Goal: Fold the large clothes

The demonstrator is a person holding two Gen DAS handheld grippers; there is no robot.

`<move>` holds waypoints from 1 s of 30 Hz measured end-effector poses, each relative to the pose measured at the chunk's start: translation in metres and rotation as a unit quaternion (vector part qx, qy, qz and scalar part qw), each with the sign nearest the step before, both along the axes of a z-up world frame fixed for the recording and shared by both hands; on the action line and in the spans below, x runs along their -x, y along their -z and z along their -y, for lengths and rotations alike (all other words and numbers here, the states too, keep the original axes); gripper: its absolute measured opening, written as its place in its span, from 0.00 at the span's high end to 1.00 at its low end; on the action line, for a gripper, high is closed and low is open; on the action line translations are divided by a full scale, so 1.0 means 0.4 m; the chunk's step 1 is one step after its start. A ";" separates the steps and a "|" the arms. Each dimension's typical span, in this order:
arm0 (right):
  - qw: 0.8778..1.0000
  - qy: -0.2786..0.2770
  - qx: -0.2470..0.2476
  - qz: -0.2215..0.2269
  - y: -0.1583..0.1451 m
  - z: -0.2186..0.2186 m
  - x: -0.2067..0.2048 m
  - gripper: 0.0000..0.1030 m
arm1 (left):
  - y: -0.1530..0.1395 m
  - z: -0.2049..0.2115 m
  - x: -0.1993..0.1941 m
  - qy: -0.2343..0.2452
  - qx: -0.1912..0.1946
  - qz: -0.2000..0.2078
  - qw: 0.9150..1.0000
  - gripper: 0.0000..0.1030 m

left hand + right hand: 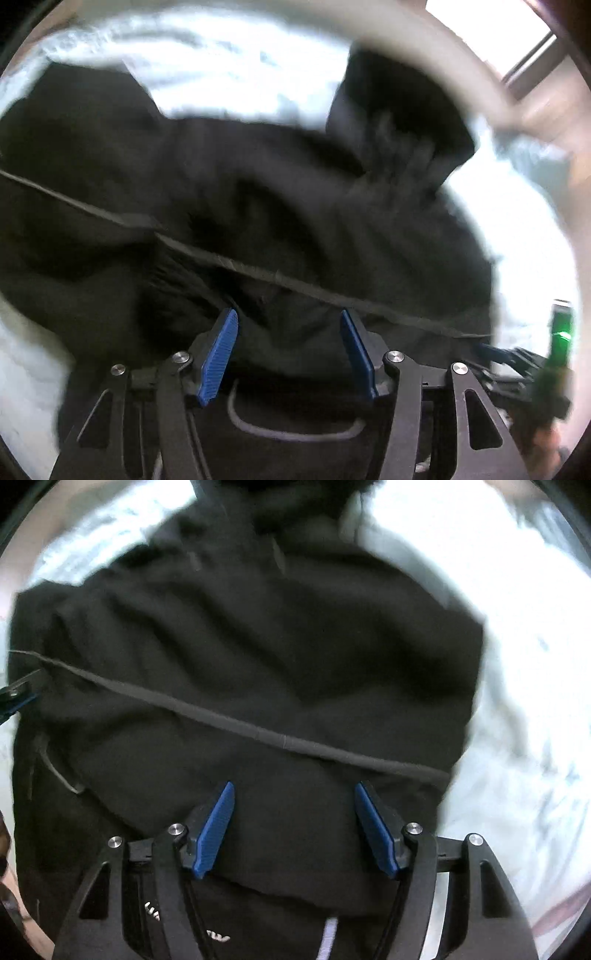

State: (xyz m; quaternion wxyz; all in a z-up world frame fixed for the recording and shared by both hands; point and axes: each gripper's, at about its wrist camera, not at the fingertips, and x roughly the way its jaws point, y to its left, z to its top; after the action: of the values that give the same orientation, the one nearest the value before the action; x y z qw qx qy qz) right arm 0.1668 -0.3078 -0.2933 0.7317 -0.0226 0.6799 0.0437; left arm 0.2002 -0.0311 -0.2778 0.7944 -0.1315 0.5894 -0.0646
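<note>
Matt black cloth hoodie (258,657), crumpled white cloth sheet (524,686), ribbed blue pads (218,363).

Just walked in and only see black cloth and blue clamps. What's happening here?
A person with a handheld gripper in each hand is working on a black hoodie spread over a white bed sheet. The left gripper and right gripper both hover open over the cloth near its near edge, holding nothing. The hoodie lies rumpled and not yet folded.
</note>
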 end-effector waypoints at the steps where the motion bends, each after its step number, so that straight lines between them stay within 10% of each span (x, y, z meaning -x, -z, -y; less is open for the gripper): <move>1: 1.000 -0.003 0.011 -0.009 0.030 -0.005 0.002 0.30 | 0.059 0.015 -0.017 -0.003 -0.015 -0.031 0.999 0.44; 9: 0.999 0.015 -0.003 0.040 -0.201 -0.025 0.064 0.35 | -0.166 -0.052 0.106 0.009 0.036 0.056 0.998 0.45; 18: 0.992 0.040 -0.056 0.104 -0.455 -0.214 0.173 0.35 | -0.350 -0.587 0.210 -0.132 0.039 0.114 0.984 0.45; 30: 0.993 0.029 -0.051 0.099 -0.444 -0.455 0.126 0.35 | -0.163 -1.070 -0.011 -0.223 0.095 0.071 0.968 0.45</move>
State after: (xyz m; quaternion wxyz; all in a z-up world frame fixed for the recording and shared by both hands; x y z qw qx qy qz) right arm 0.1165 -0.1258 -0.1157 0.7967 0.0300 0.6012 0.0544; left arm 0.2047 0.3968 -0.2125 0.8122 -0.3297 0.4787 0.0496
